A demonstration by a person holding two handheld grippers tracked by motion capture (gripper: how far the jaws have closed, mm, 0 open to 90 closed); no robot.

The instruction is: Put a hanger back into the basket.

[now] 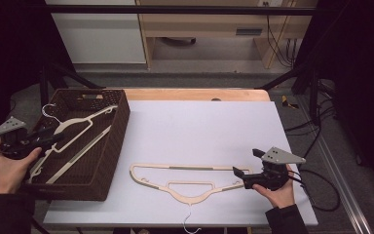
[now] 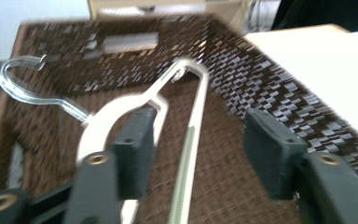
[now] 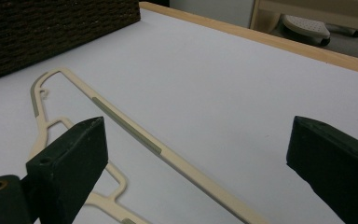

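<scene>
At a white-topped table, hangers are being cleared into a woven basket one by one, and the work appears to stand at the changeover: one hanger delivered, one waiting. Nearest the person, the second cream hanger lies flat on the table's near edge, its wire hook hanging toward the person. The right gripper rests at that hanger's right end, jaws spread wide and empty; in the right gripper view the hanger's bar runs diagonally across the table between and beyond the two pads, untouched. The next move looks to be a short reach forward and a close on the bar's end, low enough to catch the thin plastic against the table. Farther off at left, the left gripper hovers over the basket's near-left rim with its jaws released; in the left gripper view the first hanger lies on the basket floor between the parted pads, free of both, its clear hook pointing to the far-left corner. That hand likely needs only to lift clear.
</scene>
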